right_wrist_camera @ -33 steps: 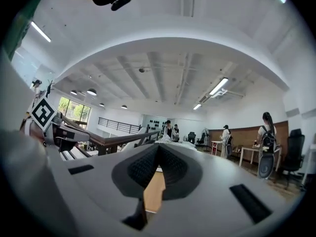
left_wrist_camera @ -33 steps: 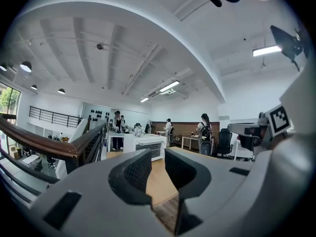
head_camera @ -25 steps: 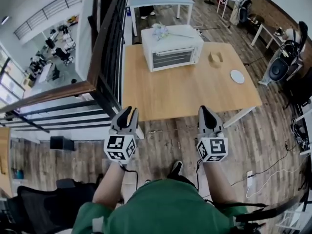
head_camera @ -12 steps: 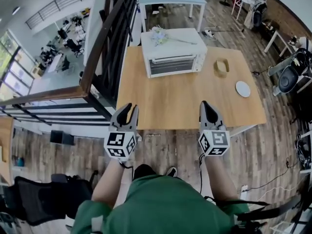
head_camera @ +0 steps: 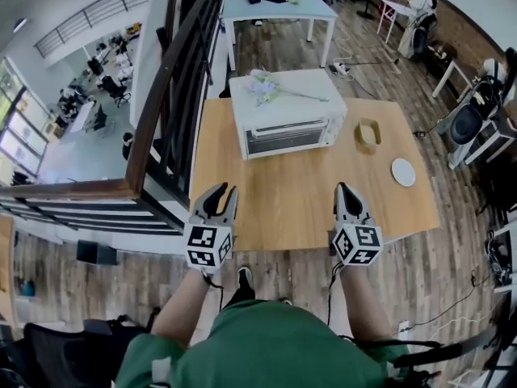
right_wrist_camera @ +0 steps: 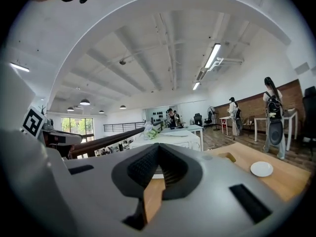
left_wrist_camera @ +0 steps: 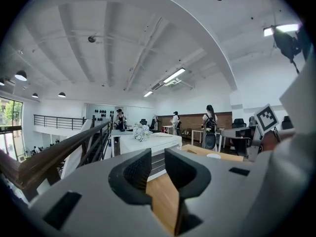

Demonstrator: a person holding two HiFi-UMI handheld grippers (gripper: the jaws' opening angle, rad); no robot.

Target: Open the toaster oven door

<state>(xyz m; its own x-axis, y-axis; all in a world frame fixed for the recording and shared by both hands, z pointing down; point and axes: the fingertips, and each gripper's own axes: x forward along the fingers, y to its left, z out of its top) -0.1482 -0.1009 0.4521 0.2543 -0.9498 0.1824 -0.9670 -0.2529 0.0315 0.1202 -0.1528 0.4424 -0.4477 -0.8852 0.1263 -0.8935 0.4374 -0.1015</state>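
The white toaster oven (head_camera: 287,120) stands at the far side of the wooden table (head_camera: 299,204), its glass door shut, with a bunch of pale flowers (head_camera: 262,83) lying on top. Both grippers hover over the table's near edge, well short of the oven. My left gripper (head_camera: 220,192) is open with nothing between its fingers; in the left gripper view the left gripper (left_wrist_camera: 158,158) points at the oven (left_wrist_camera: 168,141). My right gripper (head_camera: 347,189) is shut and empty; in the right gripper view the right gripper (right_wrist_camera: 158,148) has its pads together, the oven (right_wrist_camera: 185,138) ahead.
A wooden ring-shaped holder (head_camera: 367,133) and a small white plate (head_camera: 403,171) sit on the table's right side. A dark railing (head_camera: 161,111) runs along the table's left. A white table (head_camera: 275,10) and people stand farther back.
The view has closed in on the table: both grippers have come forward from over the floor to over the table's near edge. The jaws stand as before.
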